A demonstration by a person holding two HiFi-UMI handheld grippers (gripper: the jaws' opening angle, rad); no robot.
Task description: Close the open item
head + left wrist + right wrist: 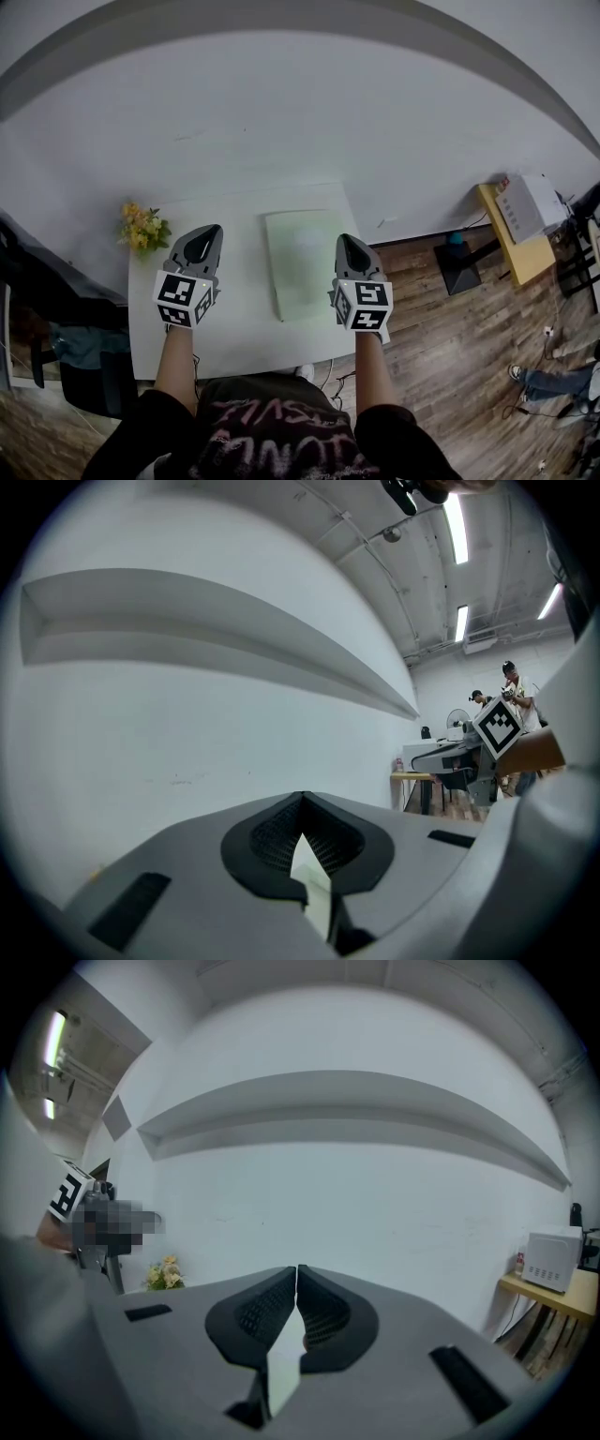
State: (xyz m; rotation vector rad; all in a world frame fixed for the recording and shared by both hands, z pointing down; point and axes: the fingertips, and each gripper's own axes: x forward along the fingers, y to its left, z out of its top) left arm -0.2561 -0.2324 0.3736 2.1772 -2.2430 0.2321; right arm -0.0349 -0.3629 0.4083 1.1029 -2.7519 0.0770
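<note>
Pale green and flat, the item (305, 262) lay on the white table (234, 328) between the two grippers; whether it lay open I could not tell. The left gripper (208, 234) hovered to its left, jaws pressed together on nothing. The right gripper (347, 242), by its right edge, was likewise closed and empty. Yellow flowers (142, 225) stood at the table's far left corner.

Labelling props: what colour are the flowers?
The flowers are yellow; clearest in the head view.

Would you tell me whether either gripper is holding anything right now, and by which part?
Nothing is held: the left gripper and the right gripper are both shut and empty.
</note>
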